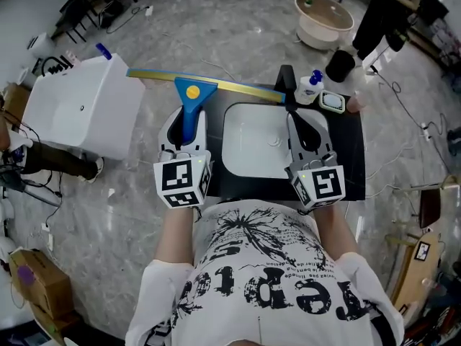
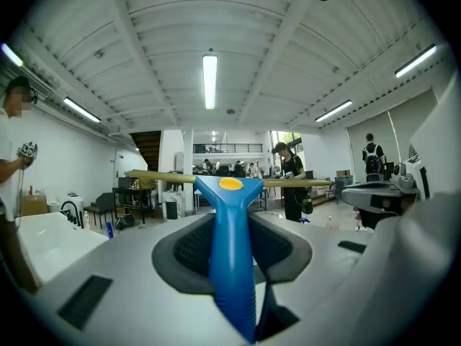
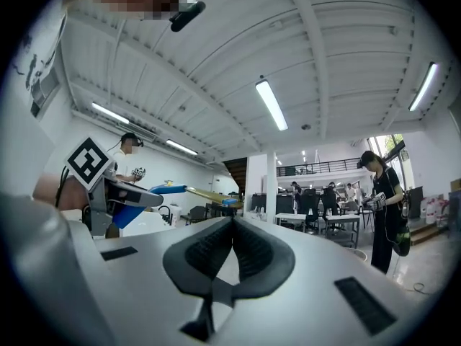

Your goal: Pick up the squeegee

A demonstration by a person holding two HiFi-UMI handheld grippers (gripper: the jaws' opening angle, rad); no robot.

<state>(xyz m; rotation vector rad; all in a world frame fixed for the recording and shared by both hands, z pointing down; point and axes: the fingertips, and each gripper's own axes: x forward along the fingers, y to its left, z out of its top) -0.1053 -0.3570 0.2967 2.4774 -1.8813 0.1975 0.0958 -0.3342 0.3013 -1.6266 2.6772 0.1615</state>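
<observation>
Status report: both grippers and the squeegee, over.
Left gripper shut on squeegee handle. Right gripper shut, empty. Blade in the air, level. Nothing in the way.

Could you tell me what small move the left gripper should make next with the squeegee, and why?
Probably just hold it steady, without loosening the grip. The left gripper's jaws are clamped on the squeegee's blue handle, and the blade hangs in the air, clear of the sink. The right gripper is shut and empty.
</observation>
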